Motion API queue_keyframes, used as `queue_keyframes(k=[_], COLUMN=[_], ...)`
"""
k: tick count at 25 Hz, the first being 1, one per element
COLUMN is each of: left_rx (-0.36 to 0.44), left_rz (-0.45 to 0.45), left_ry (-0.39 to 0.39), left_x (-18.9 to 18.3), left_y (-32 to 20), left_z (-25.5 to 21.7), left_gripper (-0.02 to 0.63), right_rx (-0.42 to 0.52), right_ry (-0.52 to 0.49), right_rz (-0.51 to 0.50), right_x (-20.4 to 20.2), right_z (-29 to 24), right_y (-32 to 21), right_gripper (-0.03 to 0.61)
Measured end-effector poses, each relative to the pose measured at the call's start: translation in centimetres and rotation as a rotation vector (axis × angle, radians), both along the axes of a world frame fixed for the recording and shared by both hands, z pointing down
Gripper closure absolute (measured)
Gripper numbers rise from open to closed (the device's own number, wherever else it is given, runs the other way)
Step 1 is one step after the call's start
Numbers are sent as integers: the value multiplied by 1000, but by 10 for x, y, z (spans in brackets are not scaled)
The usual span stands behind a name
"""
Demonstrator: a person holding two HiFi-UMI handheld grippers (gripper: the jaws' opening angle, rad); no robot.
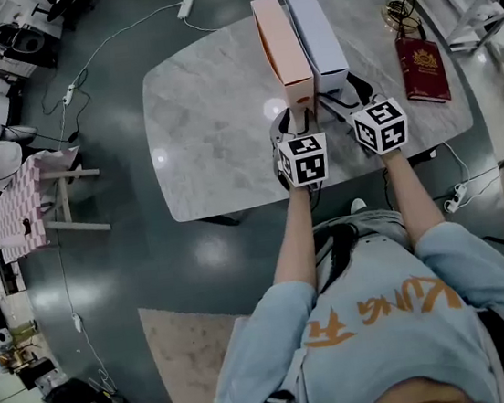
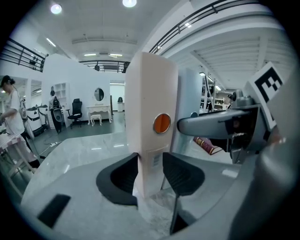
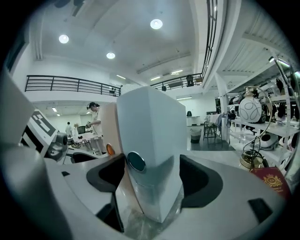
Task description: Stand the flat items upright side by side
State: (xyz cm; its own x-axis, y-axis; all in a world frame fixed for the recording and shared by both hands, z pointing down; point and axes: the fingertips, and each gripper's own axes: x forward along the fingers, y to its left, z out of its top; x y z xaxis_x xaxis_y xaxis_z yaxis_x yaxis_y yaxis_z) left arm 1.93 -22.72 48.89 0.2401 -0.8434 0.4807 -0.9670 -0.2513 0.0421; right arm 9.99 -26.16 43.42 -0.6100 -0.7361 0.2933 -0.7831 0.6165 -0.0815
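1. The left gripper (image 2: 150, 171) had its dark jaws closed narrowly on the near end of the peach box (image 2: 150, 93), one pad against each side, low down just under the box's orange round tab.
2. The right gripper (image 3: 152, 176) had its jaws set much wider and held the near end of the pale blue box (image 3: 150, 126), with a pad on each side beside its dark round tab.
3. Both boxes stood upright on the marble table (image 1: 212, 109), long sides against each other. The peach one was on the left and the blue one on the right, and they ran away from the person.
4. The two grippers were side by side at the table's near edge, and their marker cubes were close together.
5. A dark red book (image 1: 422, 67) lay flat on the table to the right of the boxes, well apart from them.
6. Around the table was a dark floor with cables trailing across it.
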Motion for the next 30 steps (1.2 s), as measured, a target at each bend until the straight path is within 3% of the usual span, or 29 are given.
queue_keyframes(k=[11, 22, 30], left_rx=[147, 316, 340], left_rz=[44, 43, 41], left_ry=[49, 103, 105], left_x=[0, -34, -49], left_y=[20, 53, 68], left_z=[-47, -106, -125], left_gripper=[510, 600, 601], right_rx=[98, 183, 186], right_ry=[-33, -134, -74], right_rz=[135, 246, 296], right_x=[16, 4, -16], right_z=[-31, -68, -83], right_y=[29, 74, 98], right_gripper=[304, 575, 577])
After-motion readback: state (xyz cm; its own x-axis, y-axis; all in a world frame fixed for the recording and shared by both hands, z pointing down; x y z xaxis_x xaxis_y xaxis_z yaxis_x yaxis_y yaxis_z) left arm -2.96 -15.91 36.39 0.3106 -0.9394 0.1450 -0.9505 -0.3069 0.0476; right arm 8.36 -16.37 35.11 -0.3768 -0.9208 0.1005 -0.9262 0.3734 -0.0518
